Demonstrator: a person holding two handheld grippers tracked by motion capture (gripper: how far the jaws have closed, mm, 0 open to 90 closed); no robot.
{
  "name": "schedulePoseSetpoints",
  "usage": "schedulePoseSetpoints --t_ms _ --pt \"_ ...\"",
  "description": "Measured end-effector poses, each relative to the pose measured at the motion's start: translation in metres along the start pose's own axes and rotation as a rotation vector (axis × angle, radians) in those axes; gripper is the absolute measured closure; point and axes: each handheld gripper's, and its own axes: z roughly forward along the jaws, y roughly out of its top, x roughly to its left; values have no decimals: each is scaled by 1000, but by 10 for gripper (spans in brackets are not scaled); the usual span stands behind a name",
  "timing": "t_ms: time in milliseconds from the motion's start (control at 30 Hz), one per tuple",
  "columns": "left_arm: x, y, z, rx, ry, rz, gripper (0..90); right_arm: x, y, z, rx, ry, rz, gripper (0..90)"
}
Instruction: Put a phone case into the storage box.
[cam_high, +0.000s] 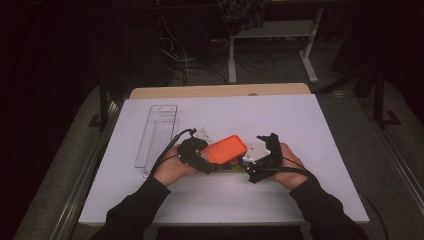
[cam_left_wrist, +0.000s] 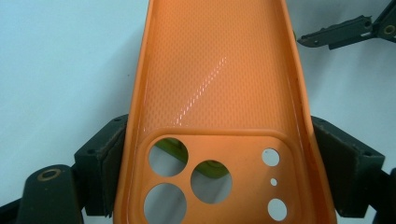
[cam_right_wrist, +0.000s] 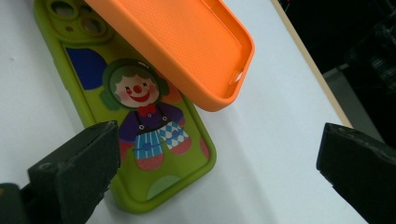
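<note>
One tongs (cam_left_wrist: 219, 154) clamping orange case (cam_left_wrist: 219, 70)

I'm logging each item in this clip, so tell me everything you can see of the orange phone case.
The orange case is a soft-looking, rubbery shell with a finely textured inside, a raised rim and a camera block of three large holes and three small ones. It is empty and held above the table, tilted, open side toward the left gripper, whose fingers clamp its long edges at the camera end. It hangs over the green case without visibly touching it.
</note>
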Motion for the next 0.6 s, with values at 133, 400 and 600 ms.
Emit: schedulePoseSetpoints --t_ms 133,400,600 --pt "-1 0 0 0 1 3 157 1 0 1 -2 -28 -52 0" --pt "-2 1 1 -16 2 0 157 6 2 -1 -7 -88 -167 0" --pt "-3 1 1 -23 -2 -14 157 12 4 -1 3 -128 -284 0"
